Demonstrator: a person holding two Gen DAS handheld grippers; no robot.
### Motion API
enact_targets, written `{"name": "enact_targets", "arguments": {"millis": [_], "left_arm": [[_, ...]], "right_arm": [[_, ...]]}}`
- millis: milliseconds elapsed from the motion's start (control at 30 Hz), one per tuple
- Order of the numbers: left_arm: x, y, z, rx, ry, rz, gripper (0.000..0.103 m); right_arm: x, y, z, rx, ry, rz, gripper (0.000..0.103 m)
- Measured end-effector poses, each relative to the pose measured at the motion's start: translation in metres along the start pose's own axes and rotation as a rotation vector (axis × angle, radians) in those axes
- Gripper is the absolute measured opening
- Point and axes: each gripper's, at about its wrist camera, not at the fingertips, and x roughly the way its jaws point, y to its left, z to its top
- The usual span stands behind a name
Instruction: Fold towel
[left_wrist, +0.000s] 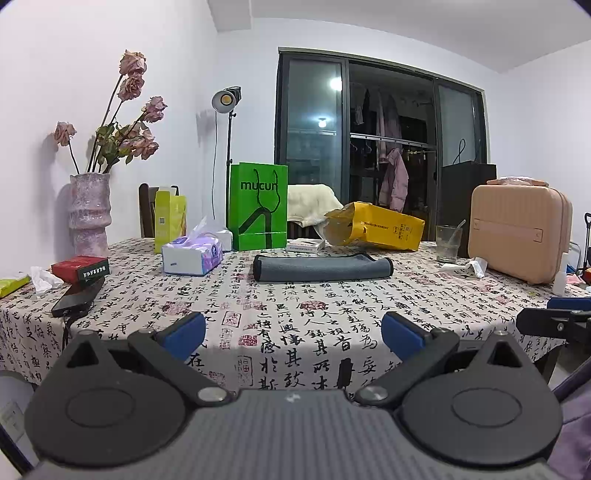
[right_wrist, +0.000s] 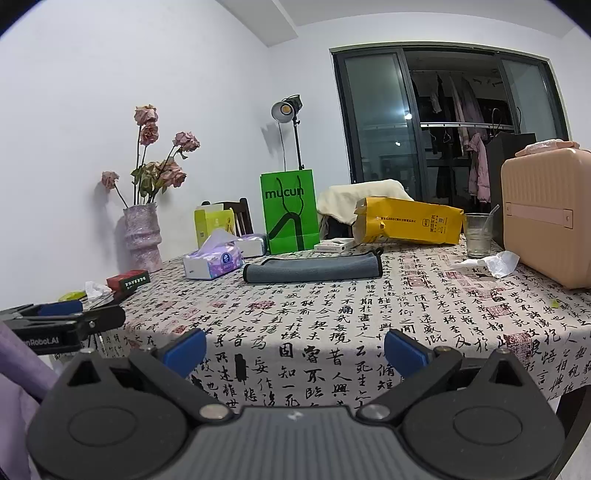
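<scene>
fingers: both pairs spread, empty | towel (left_wrist: 321, 268) (right_wrist: 313, 268): folded, well ahead on table (left_wrist: 332, 306)

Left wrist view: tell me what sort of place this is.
Probably a lived-in home dining room: a table under a calligraphy-print tablecloth, a vase of dried roses, and clothes hanging behind glass doors.

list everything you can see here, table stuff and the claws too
grey folded microfibre towel: 1, grey, table centre
patterned calligraphy tablecloth: 1, white and black, over table
tissue box: 1, white-purple, left of towel
green paper bag: 1, upright behind towel
yellow paper bag: 1, lying on its side, behind towel
clear drinking glass: 1, right of yellow bag
beige hard case: 1, far right
pink textured vase: 1, dried roses, far left
red box: 1, left edge
left claw: open, empty
right claw: open, empty
</scene>
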Motion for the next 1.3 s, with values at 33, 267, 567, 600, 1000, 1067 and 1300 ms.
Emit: {"name": "enact_targets", "arguments": {"millis": [33, 267, 567, 600, 1000, 1067, 1300], "left_arm": [[-0.0001, -0.0001, 0.0000, 0.000, 0.000, 0.001, 0.103], [0.0000, 0.0005, -0.0008, 0.000, 0.000, -0.001, 0.103], [0.0003, 0.0025, -0.0025, 0.000, 0.002, -0.003, 0.103], [0.0000, 0.0023, -0.0025, 0.000, 0.002, -0.003, 0.103], [0.0000, 0.0026, -0.0024, 0.000, 0.002, -0.002, 0.103], [0.0001, 0.0027, -0.0024, 0.000, 0.002, -0.003, 0.103], [0.0002, 0.0030, -0.0026, -0.001, 0.003, -0.003, 0.103]], "right_arm": [[0.0002, -0.0003, 0.0002, 0.000, 0.000, 0.000, 0.103], [0.0002, -0.0012, -0.0002, 0.002, 0.002, 0.002, 0.103], [0.0006, -0.0015, -0.0006, 0.002, 0.004, 0.004, 0.103], [0.0006, -0.0014, -0.0006, 0.002, 0.004, 0.004, 0.103], [0.0012, -0.0015, -0.0019, 0.003, 0.006, 0.007, 0.103], [0.0014, -0.0017, -0.0026, 0.002, 0.006, 0.008, 0.103], [0.0015, -0.0015, -0.0029, 0.003, 0.007, 0.008, 0.103]]}}
